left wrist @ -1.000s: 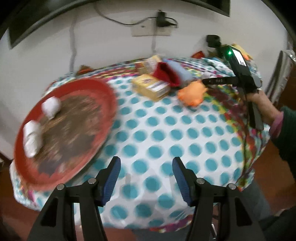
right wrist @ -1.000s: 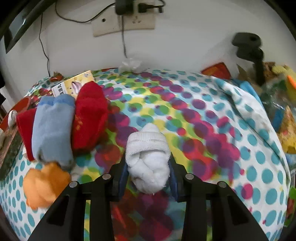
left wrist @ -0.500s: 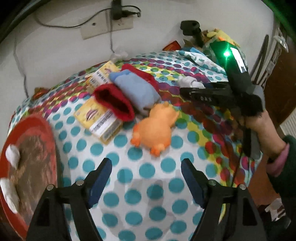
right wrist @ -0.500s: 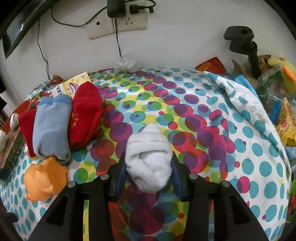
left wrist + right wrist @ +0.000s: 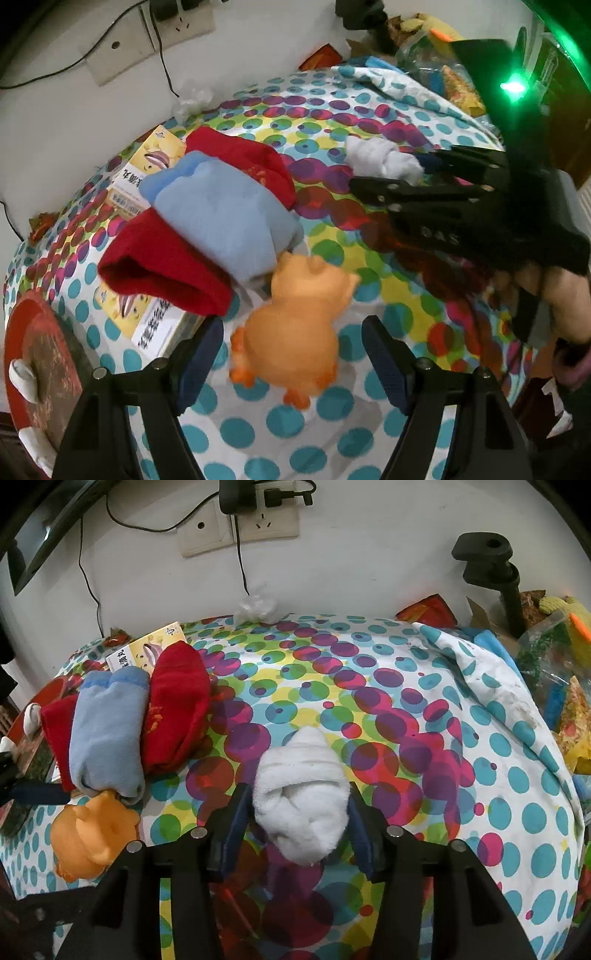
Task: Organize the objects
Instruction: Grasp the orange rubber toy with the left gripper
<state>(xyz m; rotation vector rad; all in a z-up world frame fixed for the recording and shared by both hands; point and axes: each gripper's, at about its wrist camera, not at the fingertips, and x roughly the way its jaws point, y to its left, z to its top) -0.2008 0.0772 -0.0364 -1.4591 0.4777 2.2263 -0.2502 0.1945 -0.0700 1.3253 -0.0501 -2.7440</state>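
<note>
We hold the left tool (image 5: 291, 365) wide open and empty above the table (image 5: 236, 435). The orange toy (image 5: 291, 328) lies directly between and just beyond its two pads, with its long axis running from near to far, roughly in line with the tool. The left tool is therefore the nearer one for this item, and we judge that a short descent would place the pads on the toy's flanks.

The right tool (image 5: 297, 821) has its jaws opening around the white rolled sock (image 5: 301, 797), which rests on the table between the pads.

At the far left we see a red tray (image 5: 22, 325) holding white rolled socks (image 5: 22, 374). The blue sock (image 5: 218, 218) and red sock (image 5: 166, 273) lie on a yellow box (image 5: 155, 325), outside the tray.
</note>
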